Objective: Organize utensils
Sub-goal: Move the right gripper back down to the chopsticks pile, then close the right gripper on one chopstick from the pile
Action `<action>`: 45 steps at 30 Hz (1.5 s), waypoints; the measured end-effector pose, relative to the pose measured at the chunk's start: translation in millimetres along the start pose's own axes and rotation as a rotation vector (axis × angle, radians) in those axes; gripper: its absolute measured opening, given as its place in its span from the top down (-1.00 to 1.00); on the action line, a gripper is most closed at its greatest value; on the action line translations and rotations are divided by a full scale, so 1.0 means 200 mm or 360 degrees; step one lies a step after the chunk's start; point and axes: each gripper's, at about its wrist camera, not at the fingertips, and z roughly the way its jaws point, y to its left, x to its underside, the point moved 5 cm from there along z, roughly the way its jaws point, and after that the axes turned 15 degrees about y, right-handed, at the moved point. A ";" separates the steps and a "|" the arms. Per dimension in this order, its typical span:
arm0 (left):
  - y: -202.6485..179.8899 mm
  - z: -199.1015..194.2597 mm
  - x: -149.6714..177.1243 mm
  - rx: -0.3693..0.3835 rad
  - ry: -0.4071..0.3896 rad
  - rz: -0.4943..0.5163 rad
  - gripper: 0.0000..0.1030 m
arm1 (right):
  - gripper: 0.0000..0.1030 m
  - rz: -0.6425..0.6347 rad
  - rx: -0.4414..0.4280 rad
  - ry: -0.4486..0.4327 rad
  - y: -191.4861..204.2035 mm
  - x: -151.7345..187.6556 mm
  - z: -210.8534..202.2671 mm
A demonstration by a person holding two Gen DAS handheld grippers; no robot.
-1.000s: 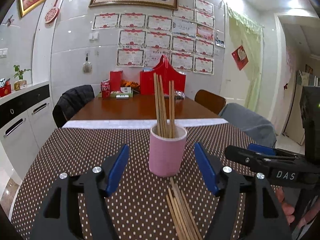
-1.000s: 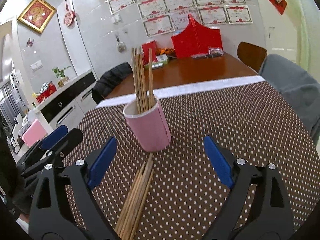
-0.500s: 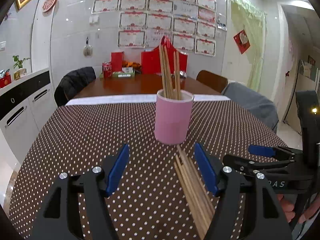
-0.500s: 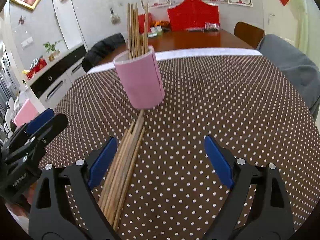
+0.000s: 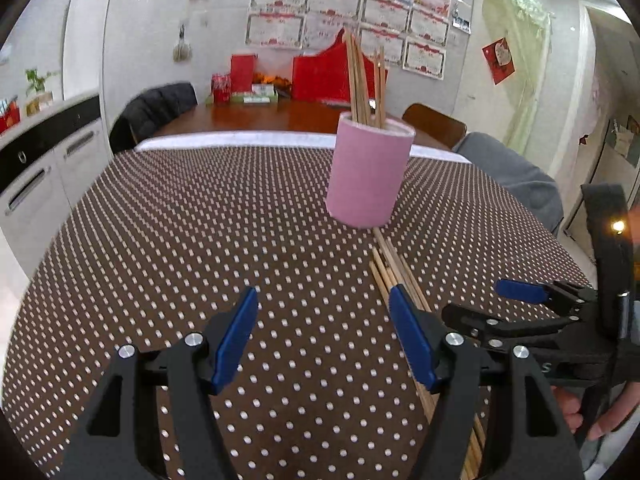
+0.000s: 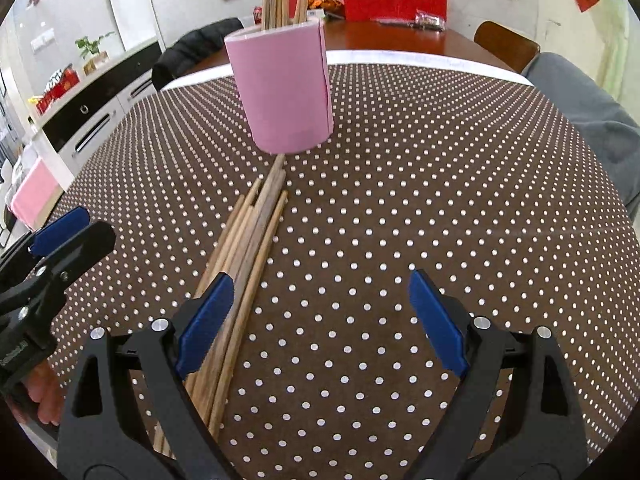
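Pink cup [image 5: 368, 176] is standing upright on the dotted brown tablecloth [image 5: 180, 240], holding several chopsticks [image 5: 362, 80] upright. A loose bundle of chopsticks [image 6: 244, 248] is lying flat on the cloth, its far tips just beside the cup's base. Left gripper [image 5: 324, 336] is hanging over bare cloth, fingers apart, nothing between them; the bundle is running under its right finger. Right gripper [image 6: 320, 316] is also hanging with fingers apart and empty, the bundle passing under its left finger [image 6: 206, 320]. The two grippers are sitting side by side with the bundle between them. Beyond the cloth's white edge a bare wooden table [image 5: 256, 116] is carrying red boxes [image 5: 320, 72], with dark chairs [image 5: 156, 108] around it. White cabinets [image 5: 36, 172] are lining the left wall; framed certificates [image 5: 276, 30] are covering the tiled back wall.
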 end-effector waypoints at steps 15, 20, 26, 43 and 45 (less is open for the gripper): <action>0.03 0.05 0.03 0.0114 0.0102 -0.0068 -0.31 | -0.81 -0.0059 0.0141 0.0083 0.05 0.02 0.06; 0.03 0.06 0.03 0.0130 0.0114 -0.0069 -0.31 | -0.81 -0.0208 0.0369 0.0059 0.13 0.00 0.05; 0.03 0.07 0.04 0.0176 0.0135 -0.0090 -0.31 | -0.82 -0.0098 0.0278 0.0172 0.07 -0.03 0.10; 0.07 0.10 0.04 0.0246 0.0179 -0.0183 -0.31 | -0.87 0.0024 0.0205 0.0129 0.05 0.00 0.10; 0.06 0.10 0.04 0.0241 0.0189 -0.0165 -0.31 | -0.87 0.0017 0.0201 0.0141 0.05 0.01 0.09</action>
